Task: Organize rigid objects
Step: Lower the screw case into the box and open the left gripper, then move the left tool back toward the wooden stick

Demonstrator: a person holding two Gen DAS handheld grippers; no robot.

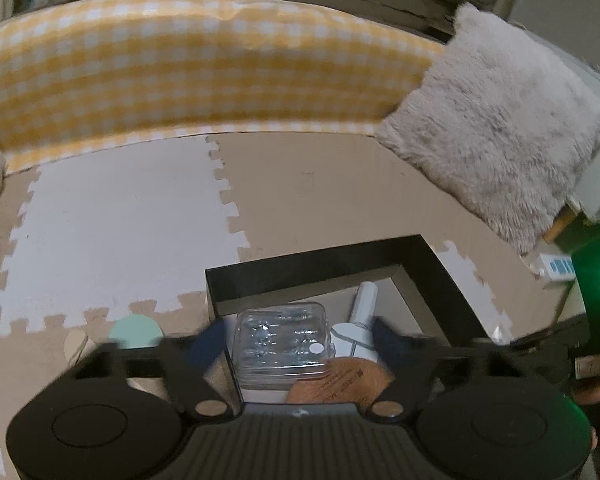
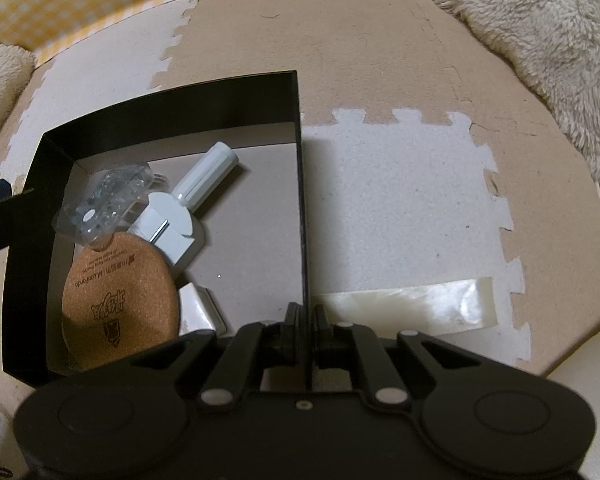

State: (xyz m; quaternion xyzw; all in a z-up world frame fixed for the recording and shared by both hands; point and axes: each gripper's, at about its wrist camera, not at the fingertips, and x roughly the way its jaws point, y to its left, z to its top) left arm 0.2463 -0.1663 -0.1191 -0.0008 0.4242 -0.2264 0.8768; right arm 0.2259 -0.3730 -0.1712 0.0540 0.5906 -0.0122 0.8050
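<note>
Box (image 2: pixel 172 112) sits on foam mat (image 2: pixel 400 184), holding clear case (image 2: pixel 104 196) at left, white tool (image 2: pixel 188 204) just right of it and touching, cork disc (image 2: pixel 120 300) nearer the camera under both, small white block (image 2: pixel 198 310) beside the disc; tape strip (image 2: pixel 404 308) lies on mat right of box.

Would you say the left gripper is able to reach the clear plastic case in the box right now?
Probably yes: the left gripper is open right above the clear plastic case, jaws either side, nothing between them.
</note>
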